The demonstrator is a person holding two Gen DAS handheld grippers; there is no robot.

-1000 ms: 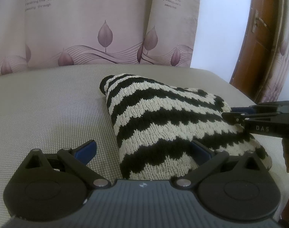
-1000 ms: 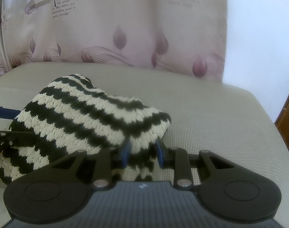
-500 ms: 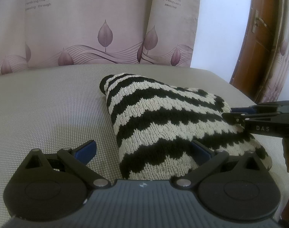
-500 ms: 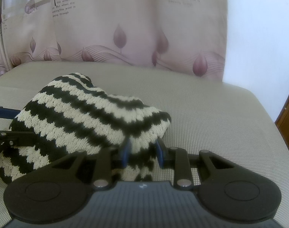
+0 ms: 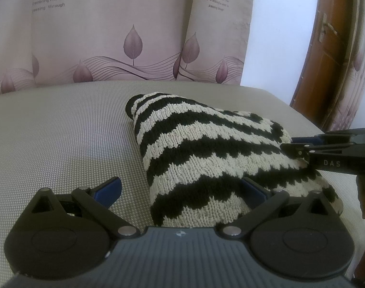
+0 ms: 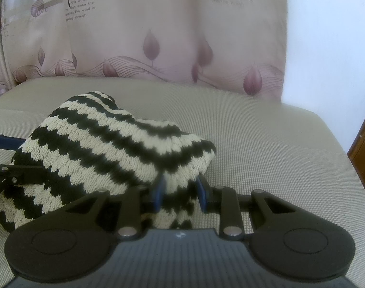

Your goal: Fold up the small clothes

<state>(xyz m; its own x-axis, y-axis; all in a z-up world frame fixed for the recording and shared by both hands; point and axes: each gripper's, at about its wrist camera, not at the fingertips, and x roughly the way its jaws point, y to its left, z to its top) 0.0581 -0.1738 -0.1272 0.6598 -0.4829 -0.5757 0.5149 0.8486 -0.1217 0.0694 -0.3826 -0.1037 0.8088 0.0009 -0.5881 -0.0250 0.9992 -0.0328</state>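
A black-and-cream striped knit garment (image 5: 206, 148) lies bunched in a mound on the grey mesh cushion (image 5: 62, 144). My left gripper (image 5: 180, 192) stands open at its near end. Its left finger (image 5: 108, 190) is clear of the knit, and its right finger (image 5: 253, 192) is tucked against the cloth. My right gripper (image 6: 180, 192) is shut on a fold of the knit garment (image 6: 110, 148) at its near right corner. In the left wrist view the right gripper (image 5: 290, 144) reaches in from the right edge. In the right wrist view the left gripper (image 6: 17, 158) shows at the far left.
A pink curtain with leaf prints (image 5: 134, 36) hangs behind the cushion. A brown wooden door frame (image 5: 326, 48) stands at the right. The cushion's right edge (image 6: 326, 144) drops off beside the garment. Bare cushion stretches to the left (image 5: 38, 132) and right (image 6: 266, 156).
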